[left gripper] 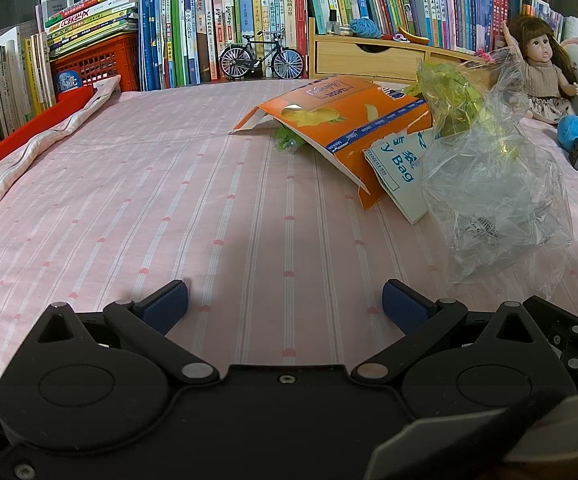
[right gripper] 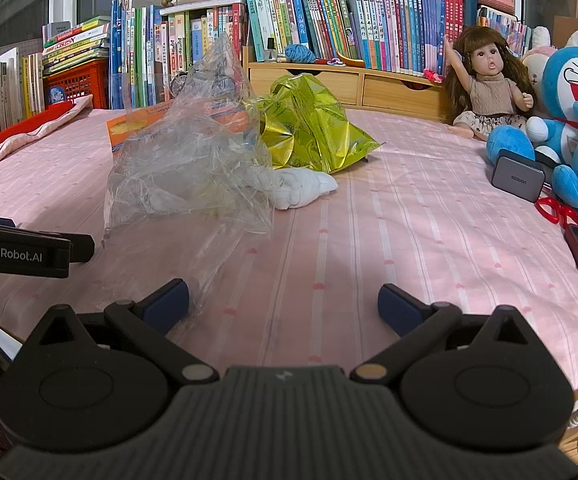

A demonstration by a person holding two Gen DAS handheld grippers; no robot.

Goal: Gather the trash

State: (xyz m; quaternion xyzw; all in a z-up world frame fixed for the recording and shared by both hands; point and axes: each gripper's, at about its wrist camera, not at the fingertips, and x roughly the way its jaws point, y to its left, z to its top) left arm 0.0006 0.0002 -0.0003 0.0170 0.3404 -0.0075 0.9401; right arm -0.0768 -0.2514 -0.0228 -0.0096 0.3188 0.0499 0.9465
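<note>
From the left wrist, the left gripper (left gripper: pixel 285 300) hangs low over the pink striped sheet (left gripper: pixel 137 208) with its blue pads spread wide and nothing between them; the trash lies ahead and to its right, well apart from the fingers: a torn orange carton (left gripper: pixel 341 120), a white printed bag (left gripper: pixel 399 168) tucked under it, a crumpled clear plastic bag (left gripper: pixel 497 200), and yellow-green foil (left gripper: pixel 449 92) behind that; something small and green shows under the carton, too dim to name. From the right wrist, the right gripper (right gripper: pixel 283 300) is likewise spread and empty; the clear plastic bag (right gripper: pixel 185 168) trails down to just beside its left pad, with the foil (right gripper: pixel 313 128) and a wad of white tissue (right gripper: pixel 301 188) farther back. Collecting looks barely begun, an approach; the next move likely calls for easing the right gripper leftward onto the plastic's near edge and closing on a fold thick enough not to slip.
</note>
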